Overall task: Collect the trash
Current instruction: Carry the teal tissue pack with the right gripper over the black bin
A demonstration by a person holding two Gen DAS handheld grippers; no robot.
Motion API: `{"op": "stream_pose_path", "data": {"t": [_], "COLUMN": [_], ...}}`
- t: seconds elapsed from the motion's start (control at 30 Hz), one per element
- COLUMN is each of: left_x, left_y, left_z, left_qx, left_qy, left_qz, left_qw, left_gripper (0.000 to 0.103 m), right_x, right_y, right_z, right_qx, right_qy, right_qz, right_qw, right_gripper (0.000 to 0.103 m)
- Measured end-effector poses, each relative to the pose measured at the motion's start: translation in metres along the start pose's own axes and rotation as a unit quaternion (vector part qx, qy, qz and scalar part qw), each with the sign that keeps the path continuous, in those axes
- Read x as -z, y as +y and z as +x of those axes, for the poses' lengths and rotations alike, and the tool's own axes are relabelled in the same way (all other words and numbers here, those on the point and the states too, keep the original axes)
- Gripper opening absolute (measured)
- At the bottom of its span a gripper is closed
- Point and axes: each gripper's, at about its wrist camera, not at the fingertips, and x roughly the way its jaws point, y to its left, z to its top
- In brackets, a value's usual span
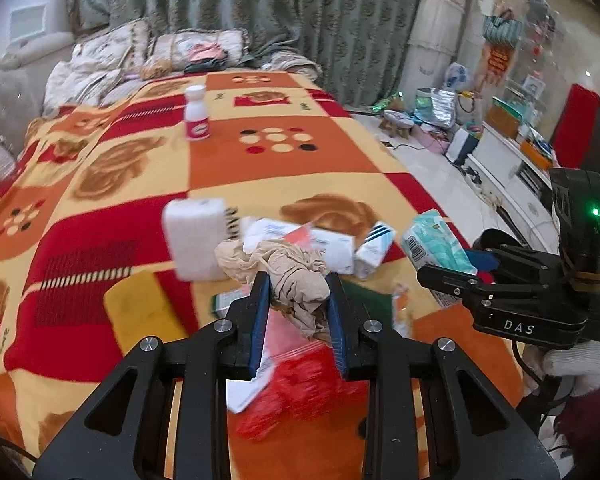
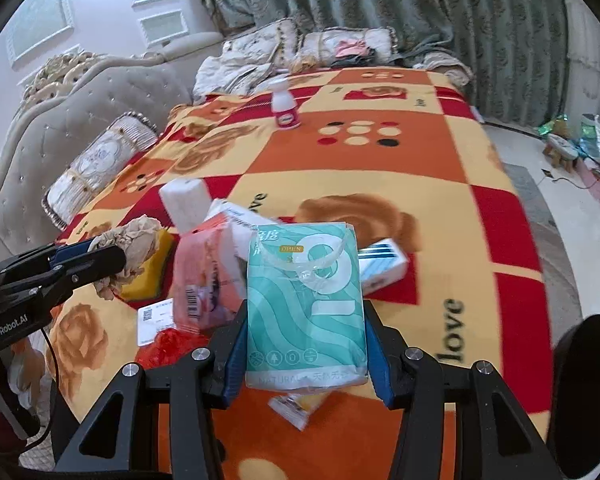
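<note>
Crumpled brown paper [image 1: 296,280] is sitting pinched between the left gripper [image 1: 298,300] pads, bulging out ahead of the tips. It looks light, soft and springy, so a squeeze across the thick middle should be keeping it; loose flaps are hanging down and could snag on the pile below.

Right gripper [image 2: 306,344] is clamping a teal tissue pack [image 2: 306,304] by its long sides, pack standing out forward past the fingers. Film wrap looks slick and the pack squashy, so I judge a mid-body grip safer than an end grip; the pack seems light.

Below and ahead of both grippers, more trash is lying on the blanket [image 1: 260,160]: a white foam block [image 1: 196,240], a blue-striped box [image 1: 374,248], a red bag [image 1: 300,392], a pink pack [image 2: 204,280]. Far ahead a white bottle [image 1: 196,114] is standing upright, well apart from the pile.
</note>
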Motion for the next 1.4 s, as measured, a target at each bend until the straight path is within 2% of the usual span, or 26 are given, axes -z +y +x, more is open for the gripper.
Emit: {"op": "stream_pose_path", "data": {"t": [0.33, 0.57, 0.8, 0.97, 1.17, 1.33, 1.4], "left_x": [-0.014, -0.021, -0.023, -0.023, -0.022, -0.022, -0.022], "left_y": [-0.069, -0.134, -0.210, -0.259, -0.295, -0.308, -0.309], "left_z": [0.016, 0.043, 0.074, 0.097, 0.122, 0.134, 0.137], "left_qx": [0.024, 0.060, 0.108, 0.132, 0.156, 0.173, 0.180], "left_qy": [0.005, 0.024, 0.043, 0.056, 0.068, 0.070, 0.072], "left_qz": [0.052, 0.093, 0.131, 0.154, 0.159, 0.153, 0.149], "left_qw": [0.9983, 0.9936, 0.9845, 0.9777, 0.9725, 0.9704, 0.9697], "left_gripper": [0.025, 0.025, 0.025, 0.025, 0.026, 0.027, 0.030], "right_x": [0.014, 0.037, 0.071, 0.095, 0.118, 0.128, 0.131], "right_y": [-0.051, -0.106, -0.184, -0.227, -0.264, -0.285, -0.289], "right_z": [-0.041, -0.067, -0.095, -0.106, -0.113, -0.114, -0.116], "right_qx": [0.045, 0.086, 0.145, 0.165, 0.181, 0.187, 0.192], "right_qy": [-0.015, -0.016, -0.008, -0.002, 0.007, 0.011, 0.010], "right_qz": [0.026, 0.067, 0.140, 0.186, 0.223, 0.249, 0.253], "right_qw": [0.999, 0.994, 0.979, 0.969, 0.958, 0.950, 0.948], "right_gripper": [0.049, 0.049, 0.049, 0.049, 0.049, 0.051, 0.053]}}
